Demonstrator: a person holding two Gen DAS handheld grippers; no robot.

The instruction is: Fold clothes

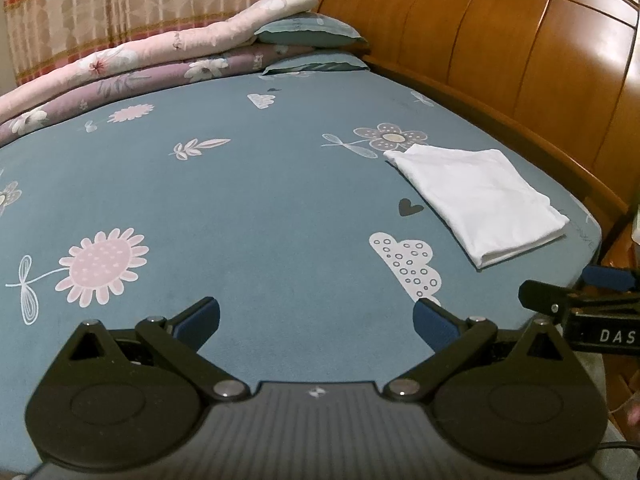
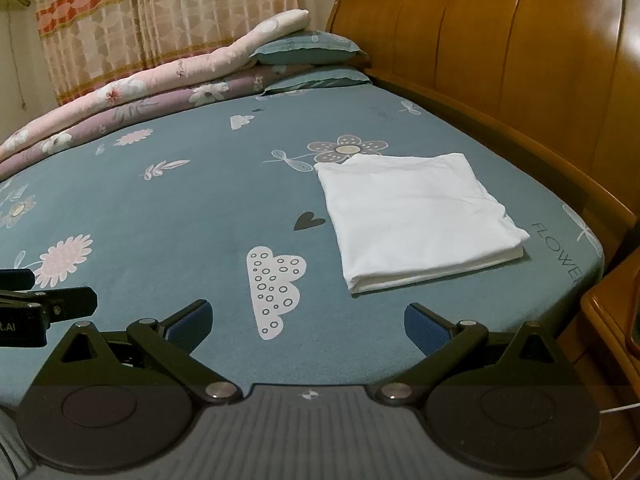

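Now folded white garment [image 2: 416,220] on bed sheet [image 2: 200,216], ahead of both jaws, untouched; jaws spread wide, empty.

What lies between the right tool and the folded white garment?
Only bare bedsheet: the right wrist view shows nothing between the open right tool and the folded white garment.

You have a plain white garment [image 2: 416,220] on a dusty teal sheet [image 2: 192,216] printed with pink daisies, a grey flower with a cream centre, white dotted clouds, white leaf sprigs and small dark hearts. Your grippers, left [image 1: 316,322] and right [image 2: 306,322], are black with blue pads [image 2: 188,326]. The quilts [image 2: 132,96] are pale pink and mauve florals, the pillows [image 2: 312,50] teal. The headboard [image 2: 500,40] is orange-brown wood. The curtain [image 2: 160,12] is cream lace with orange bands.
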